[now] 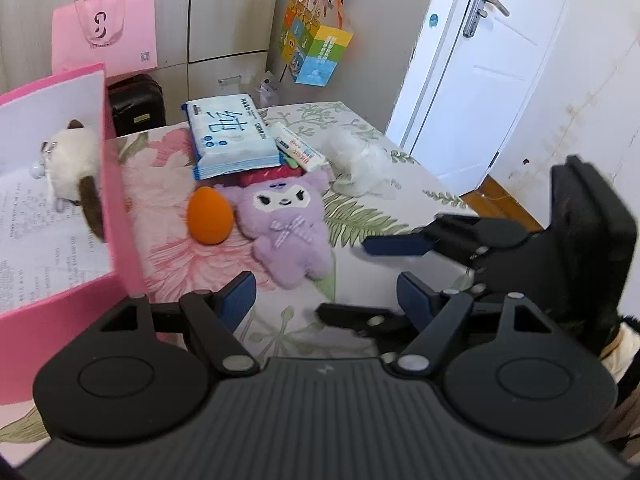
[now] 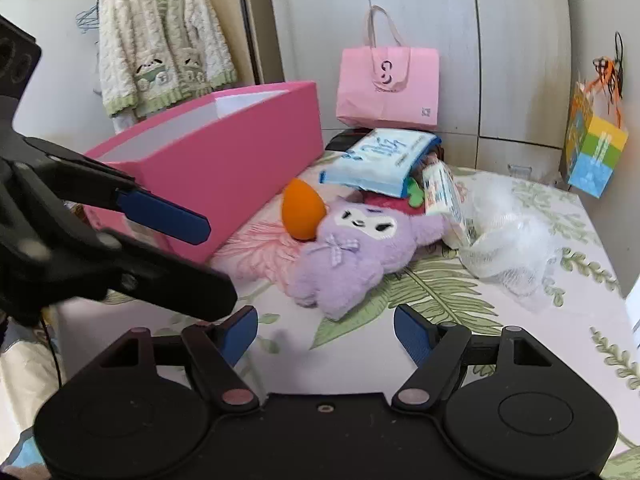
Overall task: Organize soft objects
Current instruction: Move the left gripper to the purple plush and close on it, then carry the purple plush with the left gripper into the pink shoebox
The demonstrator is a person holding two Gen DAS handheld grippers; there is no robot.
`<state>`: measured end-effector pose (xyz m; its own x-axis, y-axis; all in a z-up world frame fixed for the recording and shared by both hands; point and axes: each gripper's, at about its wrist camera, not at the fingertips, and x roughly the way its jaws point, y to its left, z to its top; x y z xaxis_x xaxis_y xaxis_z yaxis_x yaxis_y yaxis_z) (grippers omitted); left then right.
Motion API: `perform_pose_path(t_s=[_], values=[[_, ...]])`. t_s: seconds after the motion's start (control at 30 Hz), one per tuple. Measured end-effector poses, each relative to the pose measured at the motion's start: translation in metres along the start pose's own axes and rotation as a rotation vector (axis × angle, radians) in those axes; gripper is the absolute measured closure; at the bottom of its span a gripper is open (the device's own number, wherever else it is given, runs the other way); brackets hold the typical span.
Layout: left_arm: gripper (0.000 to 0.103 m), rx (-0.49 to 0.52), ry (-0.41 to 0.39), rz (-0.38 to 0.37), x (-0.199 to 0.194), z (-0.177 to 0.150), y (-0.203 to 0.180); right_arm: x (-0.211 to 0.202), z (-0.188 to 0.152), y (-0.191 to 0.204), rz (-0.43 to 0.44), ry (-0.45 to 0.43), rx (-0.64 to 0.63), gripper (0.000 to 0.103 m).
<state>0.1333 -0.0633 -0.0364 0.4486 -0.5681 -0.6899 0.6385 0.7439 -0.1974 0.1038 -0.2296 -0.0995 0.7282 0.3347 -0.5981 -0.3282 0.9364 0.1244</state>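
Left wrist view: left tongs point(image 1: 326, 296) wide, empty; purple plush point(image 1: 286, 226) on floral counter point(image 1: 400, 184), beside pink box point(image 1: 116, 216).
Right wrist view: right tongs point(image 2: 325, 334) wide, empty; plush looks light, squashy; pinch its body.

Two handheld grippers, built alike in matte black plastic. The left gripper point(image 1: 326, 300) carries two round, disc-shaped housings flanking a ribbed dark grey centre plate, with angled linkage arms pinned by silver rivets. Its fingers point(image 1: 240, 298) end in ridged blue pads. The right gripper point(image 2: 325, 330) shows the same twin discs, triangular cut-outs in the arms and blue-padded fingers point(image 2: 412, 336), its rivets tinted pinkish, a small screw at centre.
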Motion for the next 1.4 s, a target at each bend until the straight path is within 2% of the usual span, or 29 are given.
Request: perform_pose_path(t_s=[0.27,0.33,0.5,0.63,0.67,0.77,0.83,1.1,1.4], values=[[0.026,-0.075,-0.025,0.063,0.044,0.013,0.005,0.023,0.004,0.003,-0.025,-0.056,-0.01,0.021],[0.026,-0.083,-0.024,0.087,0.055,0.019,0.007,0.03,0.009,0.005,-0.055,-0.07,-0.009,0.021],[0.026,-0.103,-0.002,0.134,0.075,0.025,0.013,0.052,0.022,0.005,-0.131,-0.032,0.003,0.021],[0.027,-0.183,0.012,0.104,0.084,0.018,0.022,0.054,0.02,0.004,-0.134,-0.025,0.015,0.024],[0.029,-0.189,0.008,0.107,0.085,0.016,0.022,0.053,0.019,0.005,-0.131,-0.025,0.02,0.025],[0.042,-0.205,0.001,0.078,0.086,0.012,0.021,0.052,0.015,0.007,-0.136,-0.039,0.018,0.033],[0.046,-0.184,-0.006,0.095,0.086,0.01,0.017,0.05,0.012,0.01,-0.138,-0.052,0.01,0.044],[0.047,-0.148,-0.032,0.122,0.079,0.001,0.001,0.039,-0.001,0.013,-0.145,-0.101,0.066,0.045],[0.047,-0.148,-0.009,0.122,0.059,-0.013,-0.013,0.019,-0.01,0.024,-0.129,-0.081,0.118,0.046]])
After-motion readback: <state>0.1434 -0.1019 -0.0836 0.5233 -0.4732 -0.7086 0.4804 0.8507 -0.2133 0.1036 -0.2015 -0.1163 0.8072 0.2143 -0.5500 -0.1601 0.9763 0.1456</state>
